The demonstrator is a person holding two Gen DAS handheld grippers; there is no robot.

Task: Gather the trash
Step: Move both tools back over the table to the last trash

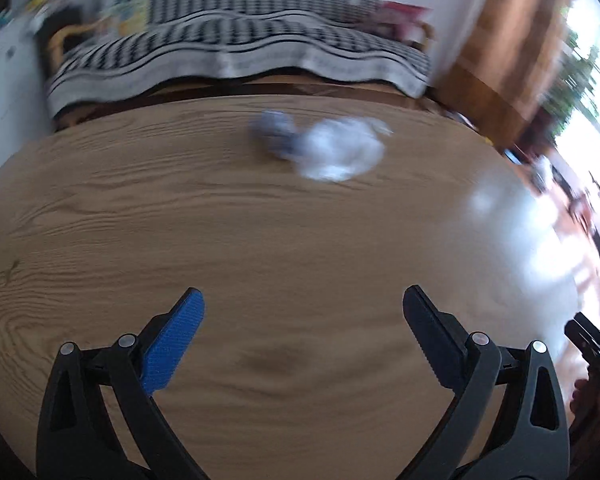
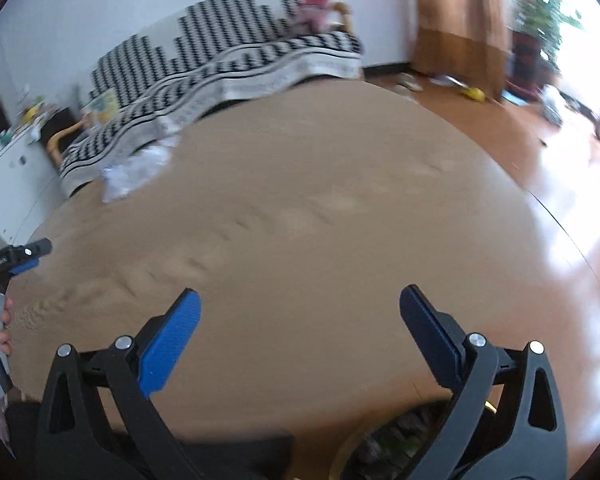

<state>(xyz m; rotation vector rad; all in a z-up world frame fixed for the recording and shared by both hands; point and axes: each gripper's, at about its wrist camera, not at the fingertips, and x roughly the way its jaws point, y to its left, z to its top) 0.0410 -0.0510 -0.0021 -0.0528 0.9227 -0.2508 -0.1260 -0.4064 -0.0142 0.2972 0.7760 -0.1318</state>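
A: Progress check; table (image 1: 180,216) first, since it fills both views. Wood top nearly bare; one cluster of trash (image 1: 332,148) left on it, upper centre of the left wrist frame, near the far edge; nothing else loose on the wood that I can make out.

B: Agreed; the same cluster shows upper left in the right wrist frame, blurred, just below the striped sofa (image 2: 228,60). I judge the task far along but not done; that last cluster still has to be lifted and dropped.

A: Destination? A round bin (image 2: 380,448) peeks in at the bottom centre of the right wrist frame, below the table edge; there seems to be stuff in it, too blurred to name.

B: Tongs next; left gripper (image 1: 303,300) wide, nothing between the pads; right gripper (image 2: 300,302) equally wide, also carrying nothing; each hangs over bare wood, well apart from the trash.

A: Counts, largest to smallest; table, one; sofa, one; bin, one; grippers, two; trash, one white crumpled lump with one bluish scrap (image 1: 272,128) touching its left side; so two pieces, though blur may hide whether they are joined.

B: Noted; a person's hand (image 2: 2,328) on the left tool at the left edge of the right wrist frame; one visible there.

A: Remaining, as judged; one pick, possibly two if the bluish scrap separates.
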